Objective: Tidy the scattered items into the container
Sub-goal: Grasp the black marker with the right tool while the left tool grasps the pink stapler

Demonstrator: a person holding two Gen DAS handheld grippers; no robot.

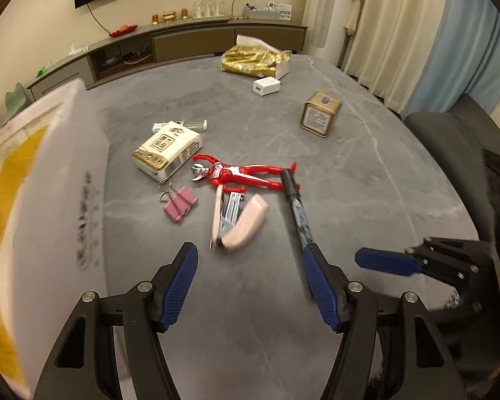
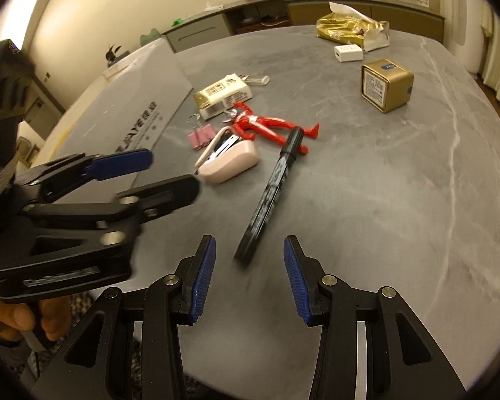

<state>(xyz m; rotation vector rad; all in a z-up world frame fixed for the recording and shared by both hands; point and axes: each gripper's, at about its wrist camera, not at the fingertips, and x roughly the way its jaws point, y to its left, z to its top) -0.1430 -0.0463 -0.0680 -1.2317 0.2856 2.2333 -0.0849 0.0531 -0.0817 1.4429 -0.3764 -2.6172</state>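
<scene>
On the grey table (image 2: 383,183), a container (image 2: 126,106) printed "JIAYE"; both grippers' fingers (image 2: 201,280) spread, empty.

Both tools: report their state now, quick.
Left tool: open, holding nothing.
Right tool: open, holding nothing; black marker lies just ahead.

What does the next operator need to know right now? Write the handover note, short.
Left hand-held gripper: open, empty, low over the table, facing the pink stapler.
Right hand-held gripper: open, empty, lined up on the near end of the black marker.
Container: white bin at the left edge of the table; its inside is not visible.
On the table: marker, stapler, pink binder clip, red toy figure, tissue pack, gold tin, white charger, gold bag.
Done: nothing visibly stowed.
Left: everything; the marker looks like the likely first pick.
</scene>
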